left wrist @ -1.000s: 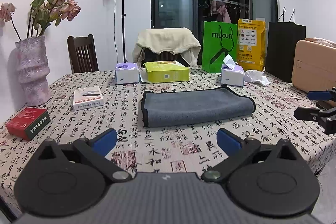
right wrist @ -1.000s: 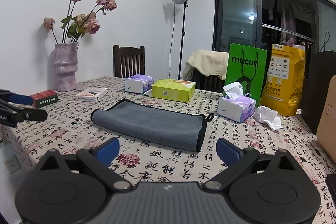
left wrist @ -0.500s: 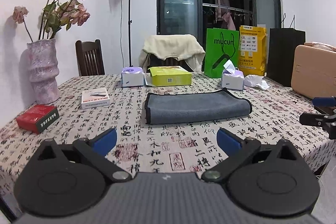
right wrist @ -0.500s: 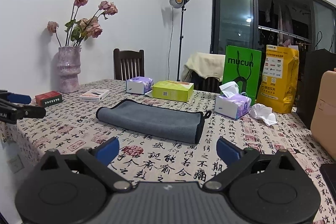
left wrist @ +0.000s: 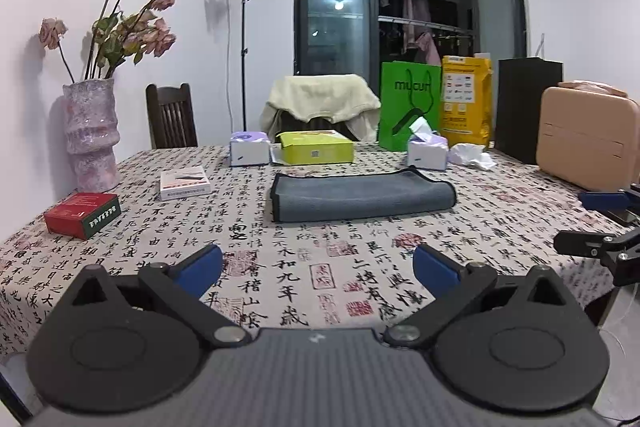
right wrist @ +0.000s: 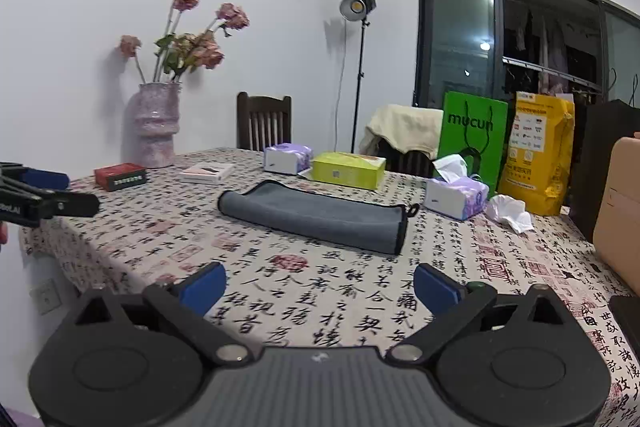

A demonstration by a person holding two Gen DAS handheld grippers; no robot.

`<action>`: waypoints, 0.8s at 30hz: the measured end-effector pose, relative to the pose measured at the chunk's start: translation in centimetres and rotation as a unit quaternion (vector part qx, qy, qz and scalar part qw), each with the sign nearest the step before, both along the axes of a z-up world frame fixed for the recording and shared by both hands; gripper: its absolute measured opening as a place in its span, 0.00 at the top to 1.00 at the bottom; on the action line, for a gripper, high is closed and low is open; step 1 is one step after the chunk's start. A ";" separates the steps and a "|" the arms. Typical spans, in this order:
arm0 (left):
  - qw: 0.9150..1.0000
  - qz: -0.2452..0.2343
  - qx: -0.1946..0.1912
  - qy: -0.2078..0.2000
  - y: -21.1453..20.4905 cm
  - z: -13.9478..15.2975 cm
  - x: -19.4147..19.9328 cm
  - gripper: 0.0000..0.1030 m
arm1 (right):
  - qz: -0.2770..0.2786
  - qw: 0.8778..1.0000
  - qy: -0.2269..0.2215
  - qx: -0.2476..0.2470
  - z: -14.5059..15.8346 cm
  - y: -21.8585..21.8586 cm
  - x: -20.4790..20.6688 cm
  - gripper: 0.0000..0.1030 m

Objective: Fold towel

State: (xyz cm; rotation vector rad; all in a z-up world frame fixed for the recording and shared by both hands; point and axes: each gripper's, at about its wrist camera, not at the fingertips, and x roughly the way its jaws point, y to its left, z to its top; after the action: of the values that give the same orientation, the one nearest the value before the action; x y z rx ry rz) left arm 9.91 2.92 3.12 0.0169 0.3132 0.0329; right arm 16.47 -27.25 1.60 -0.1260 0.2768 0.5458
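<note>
The folded grey microfibre towel with black edging (left wrist: 362,195) is lying flat in the middle of the table, on the cream tablecloth printed with black Chinese calligraphy and red seal stamps (left wrist: 280,263). From the right wrist view the same towel (right wrist: 316,215) shows a small black hanging loop at its right end.

The left gripper with blue pads (left wrist: 318,267) sits back near the front edge of the table, fingers spread wide with nothing between them. The right gripper with blue pads (right wrist: 320,287) is the same deal: wide apart, nothing held, well short of the towel. Each one shows up at the edge of the other's camera.

Nothing sits between the grippers and the towel, just bare tablecloth. Clutter is mostly behind and to the sides:
- lime-green cardboard box (left wrist: 318,151) and a white-and-purple tissue pack (left wrist: 249,147) just behind the towel
- a second purple tissue pack with a tissue sticking out (left wrist: 427,151), plus a crumpled white tissue (left wrist: 470,155) next to it
- flat white box (left wrist: 185,183) and a red-and-green box (left wrist: 82,215) off to the left; the print on them is too small to read
- mottled pink ceramic vase of dried roses (left wrist: 92,135) at the far left
- tan hard case (left wrist: 588,147) on the right

Readable writing: the green paper bag (left wrist: 408,107) says "mucun". The yellow bag (left wrist: 466,99) beside it has printing but I can't make it out. A chair with a cream cloth draped over it (left wrist: 324,103) stands behind the table.
</note>
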 end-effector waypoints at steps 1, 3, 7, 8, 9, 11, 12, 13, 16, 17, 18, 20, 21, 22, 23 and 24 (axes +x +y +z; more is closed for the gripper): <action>1.000 -0.005 0.005 -0.002 -0.2 -0.1 -0.4 0.00 | -0.001 1.000 0.002 0.003 -0.1 0.0 -0.3 0.00; 1.000 -0.011 0.015 -0.008 -0.6 -0.3 -1.0 0.00 | -0.003 1.000 0.008 0.007 -0.1 -0.2 -0.9 0.00; 1.000 -0.016 0.014 -0.015 -0.9 -0.4 -2.4 0.00 | -0.007 1.000 0.007 0.006 -0.1 -0.5 -2.4 0.00; 1.000 -0.014 0.012 -0.016 -0.9 -0.5 -2.9 0.00 | -0.007 1.000 0.007 0.008 0.0 -0.7 -2.8 0.00; 1.000 -0.013 0.011 -0.016 -0.9 -0.5 -3.3 0.00 | -0.008 1.000 0.008 0.012 0.1 -0.8 -3.2 0.00; 1.000 -0.013 0.012 -0.017 -1.0 -0.7 -4.3 0.00 | -0.008 1.000 0.011 0.015 0.1 -1.0 -4.1 0.00; 1.000 -0.015 0.015 -0.017 -1.1 -0.9 -4.7 0.00 | -0.007 1.000 0.013 0.014 0.0 -1.0 -4.5 0.00; 1.000 -0.016 0.017 -0.017 -1.2 -1.0 -5.2 0.00 | -0.005 1.000 0.014 0.011 0.0 -0.9 -4.8 0.00; 0.999 -0.018 0.023 -0.013 -1.3 -1.3 -6.0 0.00 | 0.003 1.000 0.009 -0.002 0.0 -0.6 -5.4 0.00; 1.000 -0.017 0.024 -0.012 -1.2 -1.4 -6.2 0.00 | 0.004 1.000 0.007 -0.004 0.1 -0.5 -5.5 0.00; 1.000 -0.015 0.022 -0.010 -1.1 -1.4 -6.4 0.00 | 0.005 1.000 0.005 -0.005 0.2 -0.5 -5.6 0.00; 1.000 -0.009 0.016 -0.008 -1.0 -1.6 -6.7 0.00 | 0.003 1.000 0.003 -0.004 0.3 -0.5 -5.8 0.00; 1.000 -0.009 0.013 -0.005 -0.9 -1.7 -6.9 0.00 | 0.002 1.000 0.003 -0.002 0.3 -0.5 -6.0 0.00; 1.000 -0.009 0.013 -0.004 -1.0 -1.7 -7.0 0.00 | 0.002 1.000 0.001 0.002 0.2 -0.6 -6.4 0.00; 1.000 -0.008 0.015 -0.003 -1.1 -1.8 -7.3 0.00 | 0.003 1.000 -0.002 0.006 0.2 -0.6 -6.7 0.00; 1.000 -0.007 0.016 -0.004 -1.3 -1.9 -7.6 0.00 | 0.002 1.000 -0.005 0.008 0.0 -0.7 -7.1 0.00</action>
State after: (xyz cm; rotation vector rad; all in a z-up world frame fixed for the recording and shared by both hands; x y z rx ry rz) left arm 2.32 1.65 1.23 0.0507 0.3042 0.0241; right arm 9.40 -27.92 1.64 -0.1132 0.2621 0.5521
